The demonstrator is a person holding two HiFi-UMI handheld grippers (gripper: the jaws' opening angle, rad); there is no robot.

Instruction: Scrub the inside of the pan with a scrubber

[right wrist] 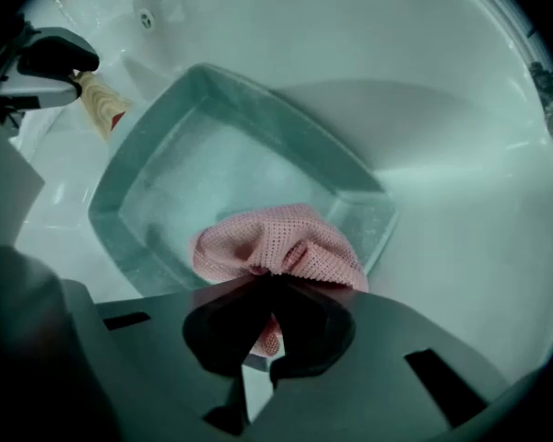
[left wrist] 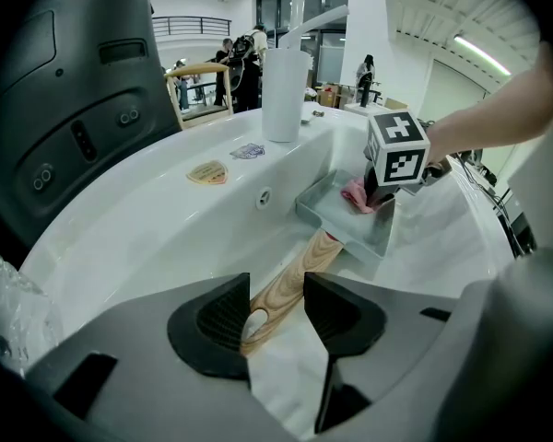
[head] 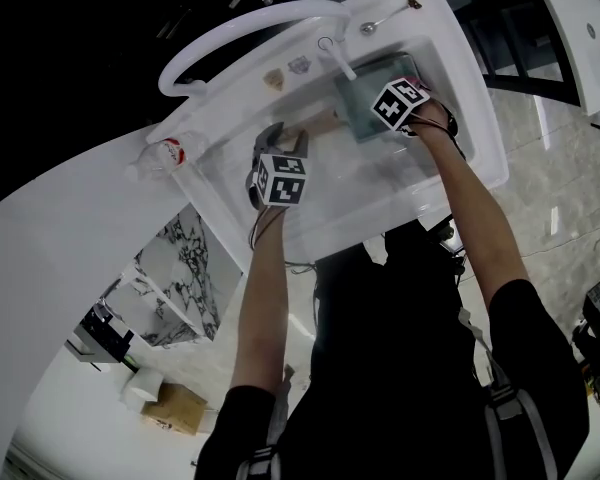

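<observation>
Pan (right wrist: 212, 164): scrubber (right wrist: 276, 242) pinched by right gripper (right wrist: 267, 288); handle (left wrist: 290, 284) between parted jaws of left gripper (left wrist: 276, 313)

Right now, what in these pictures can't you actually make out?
- Right gripper view: the pink mesh scrubber and the fingers of the right gripper cover the square grey metal pan's floor beneath them.
- Head view: the right gripper hides part of the pan.
- Left gripper view: the left gripper partly hides the wooden handle's end.
- Left gripper view: print on two stickers on the white sink is too small to read.
</observation>
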